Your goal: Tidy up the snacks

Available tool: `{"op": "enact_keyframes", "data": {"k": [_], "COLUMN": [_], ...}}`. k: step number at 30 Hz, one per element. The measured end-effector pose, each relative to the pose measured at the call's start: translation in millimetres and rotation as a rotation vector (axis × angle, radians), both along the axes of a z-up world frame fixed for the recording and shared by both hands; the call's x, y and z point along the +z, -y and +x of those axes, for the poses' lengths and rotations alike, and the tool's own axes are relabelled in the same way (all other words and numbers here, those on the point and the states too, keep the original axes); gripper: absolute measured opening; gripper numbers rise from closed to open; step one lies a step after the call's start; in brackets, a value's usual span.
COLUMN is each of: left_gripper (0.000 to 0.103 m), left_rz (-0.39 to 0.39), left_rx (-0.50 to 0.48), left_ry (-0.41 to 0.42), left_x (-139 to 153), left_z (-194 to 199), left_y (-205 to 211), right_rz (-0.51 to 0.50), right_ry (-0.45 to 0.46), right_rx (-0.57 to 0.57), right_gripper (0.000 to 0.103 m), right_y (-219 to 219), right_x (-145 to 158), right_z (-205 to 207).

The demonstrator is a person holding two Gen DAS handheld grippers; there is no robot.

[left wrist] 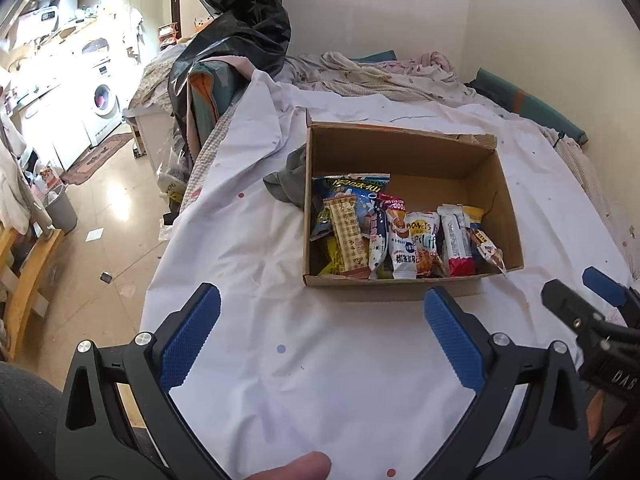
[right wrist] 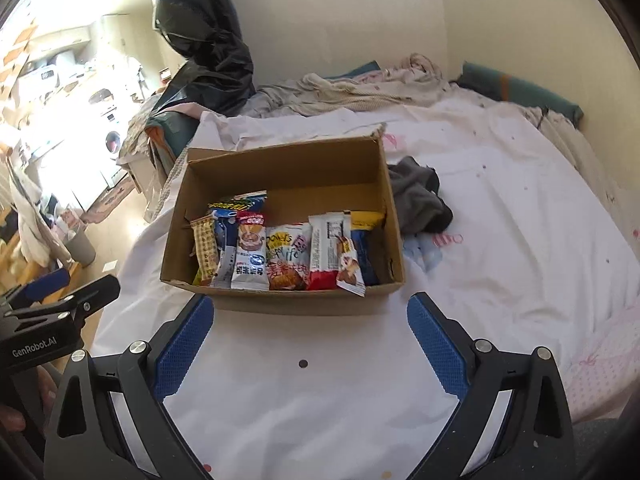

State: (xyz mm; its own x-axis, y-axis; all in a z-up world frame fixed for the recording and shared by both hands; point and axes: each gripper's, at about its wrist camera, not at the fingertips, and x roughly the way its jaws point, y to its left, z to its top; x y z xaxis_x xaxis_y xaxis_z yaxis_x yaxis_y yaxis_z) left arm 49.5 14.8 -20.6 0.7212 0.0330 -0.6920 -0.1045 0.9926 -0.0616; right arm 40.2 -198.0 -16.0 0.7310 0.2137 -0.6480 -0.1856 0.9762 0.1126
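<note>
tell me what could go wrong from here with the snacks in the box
1. The snack packets stand packed along the near wall of the cardboard box; reaching in could knock the row flat.
2. One small packet leans out over the near edge and may slip onto the sheet.
3. The box sits on soft, wrinkled bedding, so a push from the open left gripper or right gripper might slide or tip it.
</note>
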Motion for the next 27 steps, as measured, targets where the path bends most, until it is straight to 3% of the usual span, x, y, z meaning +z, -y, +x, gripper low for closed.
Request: {"op": "enact_keyframes", "data": {"k": [27], "left_gripper": [0.101], "left_rz": [-0.008], "left_rx": [-0.021], "left_ry": [0.004], "left_x": [1.0], "left_z": [-3.3], "left_y": [3.1], "right_rz": [-0.007], "right_ry": [-0.01], "right_rx": [0.001], "right_gripper": [0.1], "right_y": [-6.9], "right_x": [-5.1], "right_z": [2.5]}}
